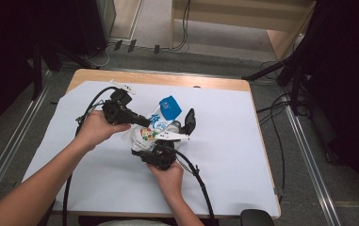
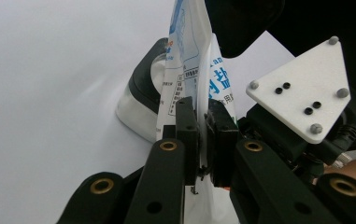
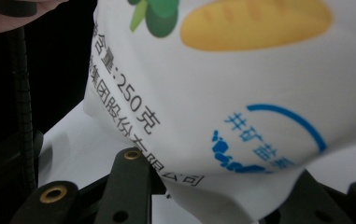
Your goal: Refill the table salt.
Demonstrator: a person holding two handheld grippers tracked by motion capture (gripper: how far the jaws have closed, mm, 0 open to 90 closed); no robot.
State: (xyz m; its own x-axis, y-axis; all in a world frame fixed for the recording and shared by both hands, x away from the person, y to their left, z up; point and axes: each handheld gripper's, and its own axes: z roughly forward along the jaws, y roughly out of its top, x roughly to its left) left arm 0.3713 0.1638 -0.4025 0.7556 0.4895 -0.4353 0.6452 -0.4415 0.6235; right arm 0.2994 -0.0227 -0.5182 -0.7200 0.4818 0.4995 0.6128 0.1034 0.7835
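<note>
A white salt bag (image 1: 154, 126) with a blue top and printed vegetables is held up over the table by both grippers. My left gripper (image 1: 145, 122) comes in from the left and is shut on a thin edge of the bag (image 2: 185, 56), its jaws (image 2: 202, 126) pinched flat on the film. My right gripper (image 1: 152, 145) comes up from below, and the bag's lower corner (image 3: 222, 79) is wedged between its jaws (image 3: 222, 186). Its pads are hidden behind the film. The right gripper's white three-cornered plate (image 2: 302, 88) lies close beside the left jaws.
A clear container with a black rim (image 2: 143, 88) stands just behind the bag, dark in the high view (image 1: 190, 120). A white sheet (image 1: 224, 155) covers the wooden table (image 1: 167, 79). Cables trail from both grippers toward the near edge.
</note>
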